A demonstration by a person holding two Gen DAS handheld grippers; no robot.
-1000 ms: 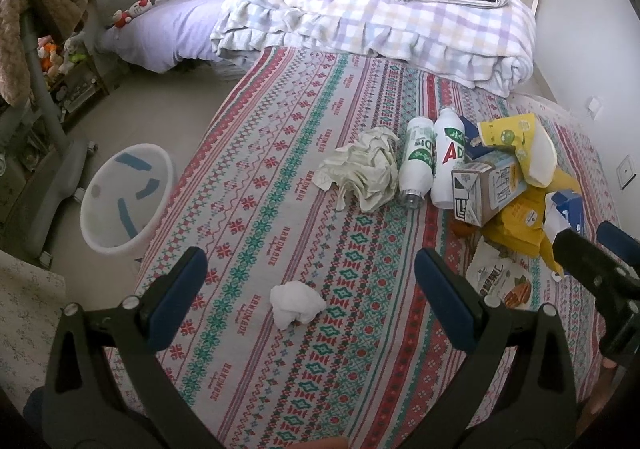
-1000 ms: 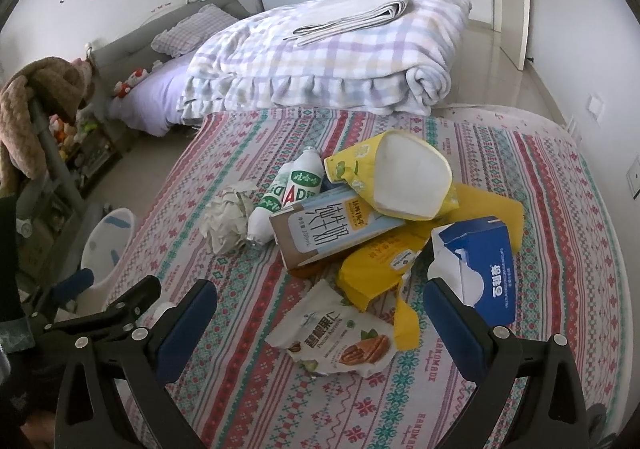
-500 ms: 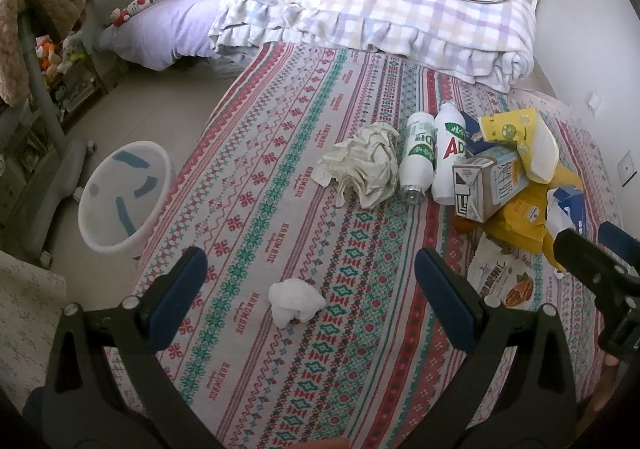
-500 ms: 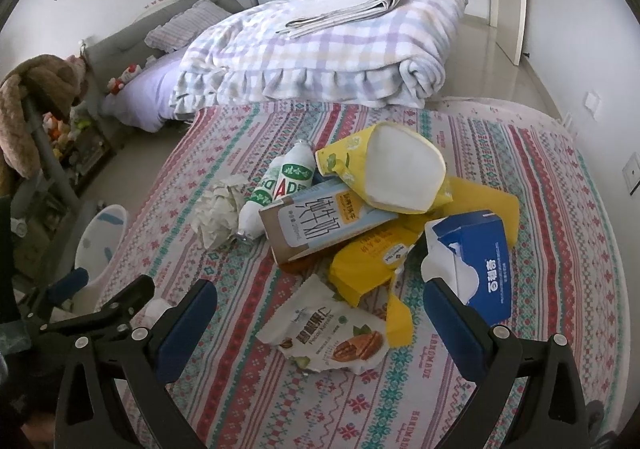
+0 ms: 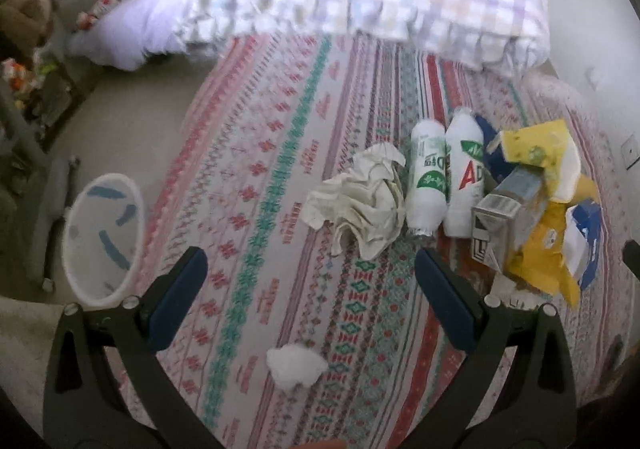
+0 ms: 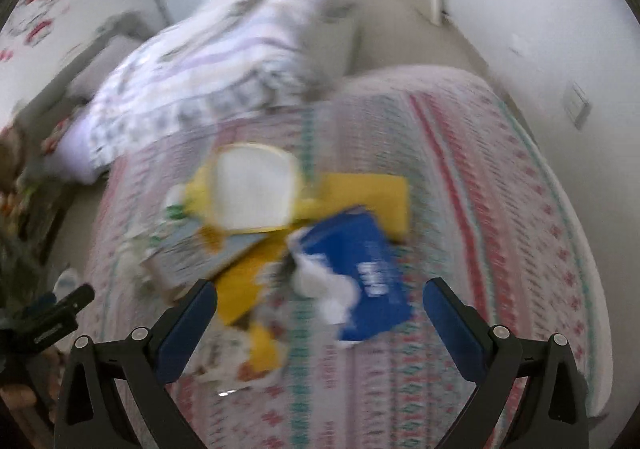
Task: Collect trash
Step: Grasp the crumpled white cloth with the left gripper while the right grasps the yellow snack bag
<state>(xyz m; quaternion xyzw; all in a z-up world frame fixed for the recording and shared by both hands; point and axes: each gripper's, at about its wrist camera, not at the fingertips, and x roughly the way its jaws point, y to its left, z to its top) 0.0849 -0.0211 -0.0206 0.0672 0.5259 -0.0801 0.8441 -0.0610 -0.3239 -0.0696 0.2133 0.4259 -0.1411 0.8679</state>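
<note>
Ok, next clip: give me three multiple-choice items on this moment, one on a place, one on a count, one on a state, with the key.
1. Where is the white bin?
A. on the floor left of the bed
B. on the bedspread
C. on the folded quilt

2. How many white bottles lie side by side?
A. one
B. two
C. four

3. What state is the left gripper in?
A. shut on the small tissue ball
B. shut on a bottle
C. open, holding nothing

Key: 1 A, the bin stands on the floor past the bed's edge; 2 B, two lie beside the crumpled paper; 3 C, the small tissue ball lies loose between spread fingers.
</note>
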